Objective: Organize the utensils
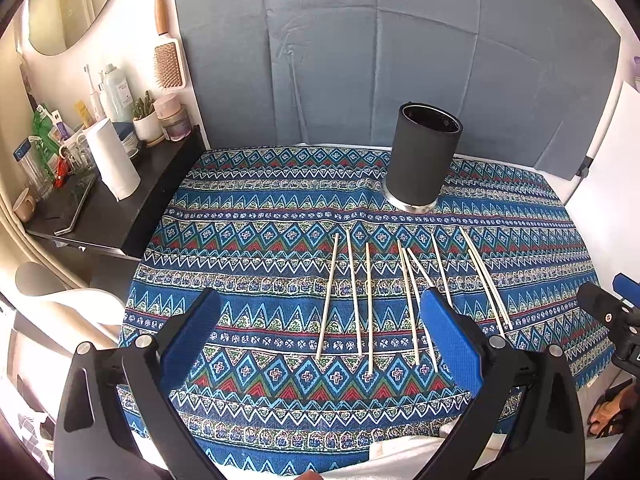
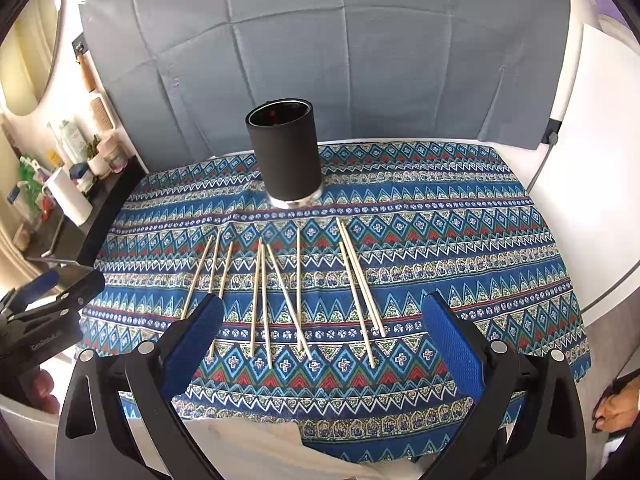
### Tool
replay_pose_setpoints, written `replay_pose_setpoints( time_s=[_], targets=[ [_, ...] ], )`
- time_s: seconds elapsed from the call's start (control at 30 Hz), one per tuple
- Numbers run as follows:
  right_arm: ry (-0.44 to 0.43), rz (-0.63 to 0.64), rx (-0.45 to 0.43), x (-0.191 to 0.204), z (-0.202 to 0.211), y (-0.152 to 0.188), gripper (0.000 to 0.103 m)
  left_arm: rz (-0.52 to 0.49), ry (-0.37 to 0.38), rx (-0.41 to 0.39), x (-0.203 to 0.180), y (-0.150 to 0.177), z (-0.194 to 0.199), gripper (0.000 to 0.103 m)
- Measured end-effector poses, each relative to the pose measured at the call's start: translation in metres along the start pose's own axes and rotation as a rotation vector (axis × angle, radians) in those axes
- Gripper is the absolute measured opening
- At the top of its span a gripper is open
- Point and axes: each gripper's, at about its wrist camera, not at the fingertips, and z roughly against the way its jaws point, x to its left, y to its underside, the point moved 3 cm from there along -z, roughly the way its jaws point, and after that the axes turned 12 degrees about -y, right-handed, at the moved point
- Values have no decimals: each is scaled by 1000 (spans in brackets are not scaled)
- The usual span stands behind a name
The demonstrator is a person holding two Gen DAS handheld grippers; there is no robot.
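Chopsticks [image 2: 298, 296] loose on patterned tablecloth [image 2: 460, 216], none in holder.
Nine or so pale sticks lie roughly parallel, just in front of the upright black cylindrical holder [image 2: 286, 152]. Left gripper [image 1: 320, 316] and right gripper [image 2: 322, 316] hover above them, jaws spread wide, holding nothing.

Bright, even daylight, perhaps from the left; soft shadows, sharp centre, heavy fisheye bending and dark vignette at edges.
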Motion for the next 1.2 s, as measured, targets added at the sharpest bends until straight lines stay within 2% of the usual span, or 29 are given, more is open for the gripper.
replay_pose_setpoints(
  time_s=[0.53, 1.2],
  targets=[
    [3, -2, 1, 1, 0, 0, 95, -7, -5, -18, -1, -2, 3, 97],
    [-42, -32, 75, -9, -23, -2, 95, -15, 4, 75, -6, -2, -20, 97]
  ],
)
